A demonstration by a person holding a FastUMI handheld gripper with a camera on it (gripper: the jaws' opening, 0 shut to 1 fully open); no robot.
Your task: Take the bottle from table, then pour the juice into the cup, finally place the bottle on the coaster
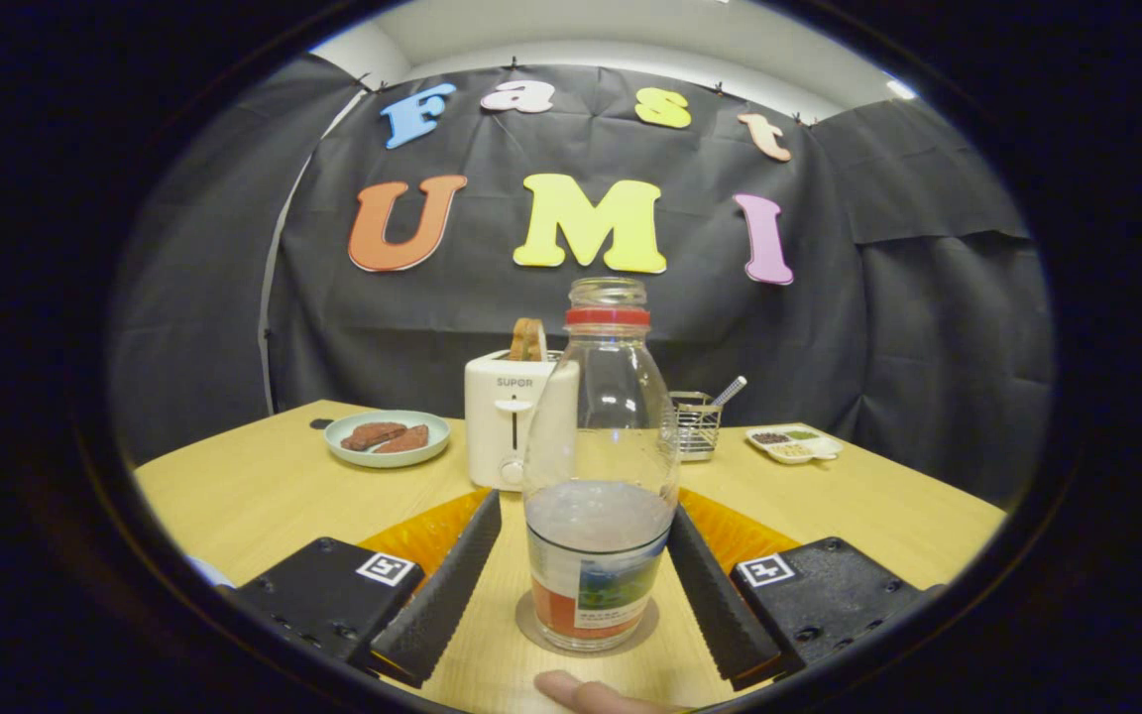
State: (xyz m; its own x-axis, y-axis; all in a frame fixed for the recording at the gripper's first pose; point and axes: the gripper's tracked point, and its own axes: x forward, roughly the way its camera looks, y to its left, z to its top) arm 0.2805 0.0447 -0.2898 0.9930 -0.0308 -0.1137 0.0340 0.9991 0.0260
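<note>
Standing upright between the gripper point(586, 560) fingers: the open bottle point(601, 466), partly filled, resting on a round coaster point(531, 627) on the wooden table point(264, 486). Spreading wide on either side, the right finger touching or nearly touching the bottle's side, the left finger point(442, 595) staying apart. Sitting farther back: toaster point(507, 421) with bread, plate point(388, 437) to its left, wire basket point(698, 424) and snack tray point(794, 443) to the right. Showing nearest, a fingertip point(581, 691).

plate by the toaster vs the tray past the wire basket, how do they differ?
The plate is round, pale green and undivided; the tray is white, elongated and split into compartments. The plate holds two brown slices; the tray holds small heaps of differently coloured bits. Both lie flat on the table, far beyond the open gripper.
</note>
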